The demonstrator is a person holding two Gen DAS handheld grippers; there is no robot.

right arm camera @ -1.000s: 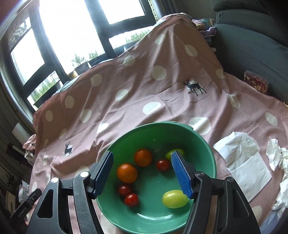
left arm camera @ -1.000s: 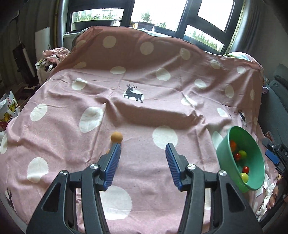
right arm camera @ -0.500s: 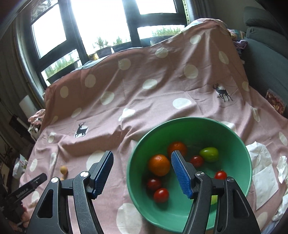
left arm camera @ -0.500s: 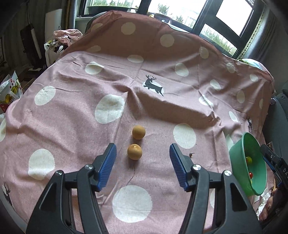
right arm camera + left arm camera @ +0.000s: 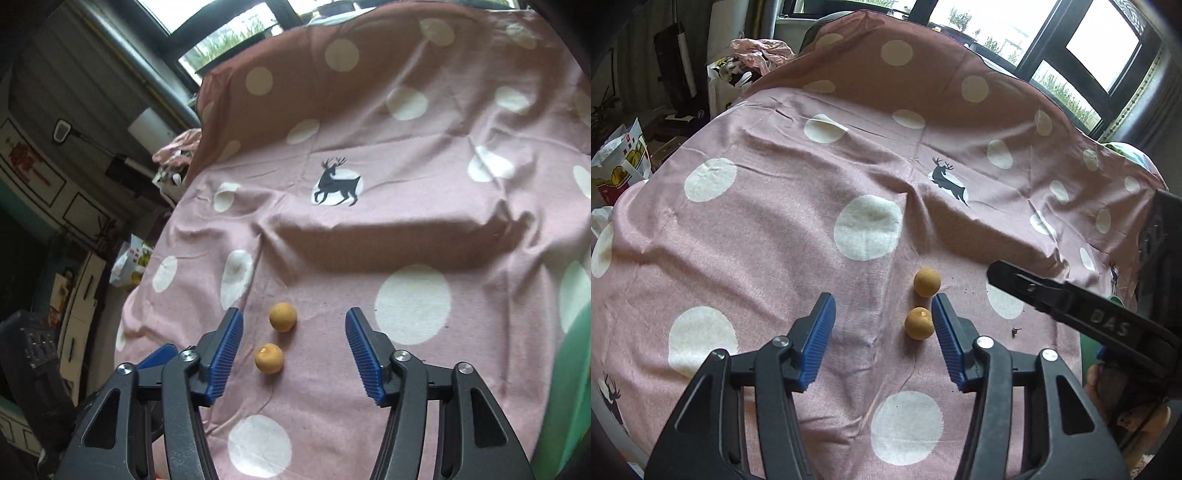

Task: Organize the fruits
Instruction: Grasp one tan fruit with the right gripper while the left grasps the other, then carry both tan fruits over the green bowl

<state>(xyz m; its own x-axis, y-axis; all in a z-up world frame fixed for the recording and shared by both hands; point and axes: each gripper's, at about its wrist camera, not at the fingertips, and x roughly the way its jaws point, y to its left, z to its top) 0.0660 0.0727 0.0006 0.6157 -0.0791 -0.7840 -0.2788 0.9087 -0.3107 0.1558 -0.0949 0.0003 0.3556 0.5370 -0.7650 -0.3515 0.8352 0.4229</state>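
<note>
Two small tan round fruits lie close together on the pink polka-dot cloth. The near fruit sits between my open left gripper's blue pads, close to the right pad. The far fruit lies just beyond it. My right gripper is open and empty, with both fruits between its pads nearer the left one; its black body shows at the right of the left wrist view. The green bowl's rim shows at the right edge.
The cloth has a raised fold with a deer print behind the fruits. Bags and clutter sit off the cloth's left edge. A window is behind.
The right gripper swung left, away from over the green bowl, and now faces the two tan fruits. The left gripper moved closer, with the near fruit now by its right pad.
</note>
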